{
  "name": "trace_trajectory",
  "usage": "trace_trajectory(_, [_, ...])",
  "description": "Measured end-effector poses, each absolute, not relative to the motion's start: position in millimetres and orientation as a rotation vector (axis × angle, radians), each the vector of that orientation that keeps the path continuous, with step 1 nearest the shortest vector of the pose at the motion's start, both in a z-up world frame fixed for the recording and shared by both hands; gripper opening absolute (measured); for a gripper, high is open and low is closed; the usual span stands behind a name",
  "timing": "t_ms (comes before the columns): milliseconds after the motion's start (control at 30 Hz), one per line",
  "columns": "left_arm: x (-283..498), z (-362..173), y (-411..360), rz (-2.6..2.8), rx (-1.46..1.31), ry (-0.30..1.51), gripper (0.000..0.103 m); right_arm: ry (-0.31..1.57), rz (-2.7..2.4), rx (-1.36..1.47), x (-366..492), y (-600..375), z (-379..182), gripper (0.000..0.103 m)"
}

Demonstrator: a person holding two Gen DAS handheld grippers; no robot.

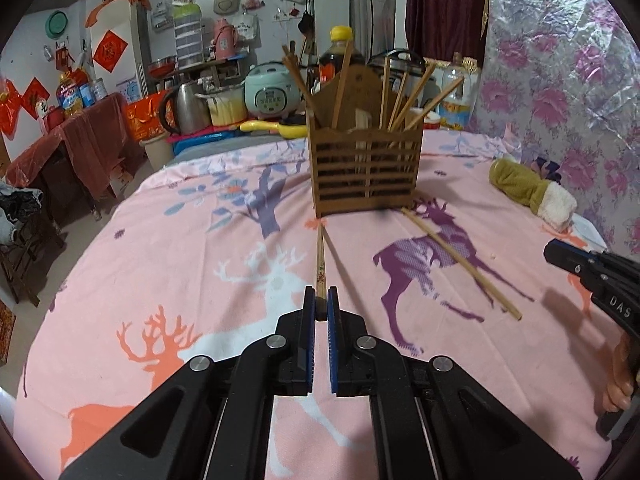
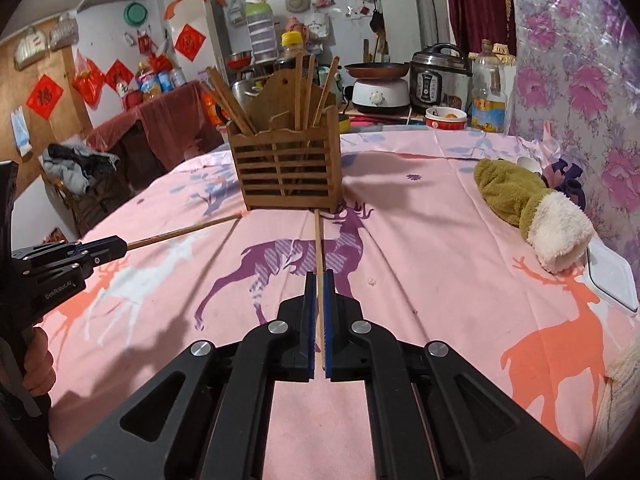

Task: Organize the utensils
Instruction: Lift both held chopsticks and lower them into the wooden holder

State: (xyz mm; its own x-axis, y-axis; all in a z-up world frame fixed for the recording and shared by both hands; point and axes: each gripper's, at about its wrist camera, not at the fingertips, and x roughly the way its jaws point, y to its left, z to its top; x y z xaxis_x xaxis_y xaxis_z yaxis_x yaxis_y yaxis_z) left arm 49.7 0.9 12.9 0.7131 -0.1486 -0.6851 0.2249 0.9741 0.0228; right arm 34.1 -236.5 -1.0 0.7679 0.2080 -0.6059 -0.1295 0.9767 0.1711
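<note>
Two chopsticks (image 1: 320, 256) (image 2: 319, 248) gripped, slatted holder (image 1: 366, 168) ahead, open cloth (image 1: 180, 264) leftward

Slatted wooden holder (image 2: 288, 168), matt, with bare wood chopsticks (image 2: 319, 240). Printed cotton-like tablecloth (image 2: 440, 240), smooth. Fleecy mitten (image 2: 520, 204) near right edge.

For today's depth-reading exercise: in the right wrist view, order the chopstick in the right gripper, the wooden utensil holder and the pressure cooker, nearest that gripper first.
1. Chopstick, clamped in the right gripper.
2. Wooden utensil holder, mid-table, straight ahead.
3. Pressure cooker, beyond the table, back right.
</note>
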Motion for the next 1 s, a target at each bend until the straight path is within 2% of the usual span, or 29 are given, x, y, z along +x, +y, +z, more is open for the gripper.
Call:
trace_trajectory(167, [48.8, 12.6, 3.0, -0.222, 0.092, 0.744, 0.006, 0.796, 0.256, 0.144, 46.7, -232.8, -18.2, 0.016])
trace_trajectory(433, [55.0, 1.3, 10.7, -0.214, 0.062, 0.782, 0.006, 0.974, 0.226, 0.025, 54.8, -213.0, -54.0, 0.017])
trace_trajectory(500, [54.1, 0.4, 10.4, -0.214, 0.069, 0.782, 0.006, 0.97, 0.202, -0.003, 52.7, -212.1, -55.3, 0.018])
trace_trajectory(533, [53.6, 0.1, 9.6, -0.215, 0.073, 0.782, 0.006, 0.977, 0.196, -0.006, 52.6, -212.6, -57.6, 0.017])
trace_trajectory(567, [53.3, -0.1, 9.3, -0.214, 0.075, 0.782, 0.006, 0.985, 0.204, 0.005, 52.9, -213.9, -58.7, 0.007])
trace_trajectory(600, [53.8, -0.2, 8.9, -0.215, 0.077, 0.782, 0.006, 0.985, 0.218, 0.021, 52.9, -215.3, -58.7, 0.007])
trace_trajectory(800, [54.5, 3.8, 6.0, -0.216, 0.087, 0.779, 0.006, 0.807, 0.213, 0.016, 35.3, -218.0, -25.0, 0.006])
trace_trajectory(1000, [58.9, 43.9, -3.6, -0.227, 0.13, 0.728, 0.006, 0.649, 0.214, 0.019, 27.3, -220.4, 32.4, 0.006])
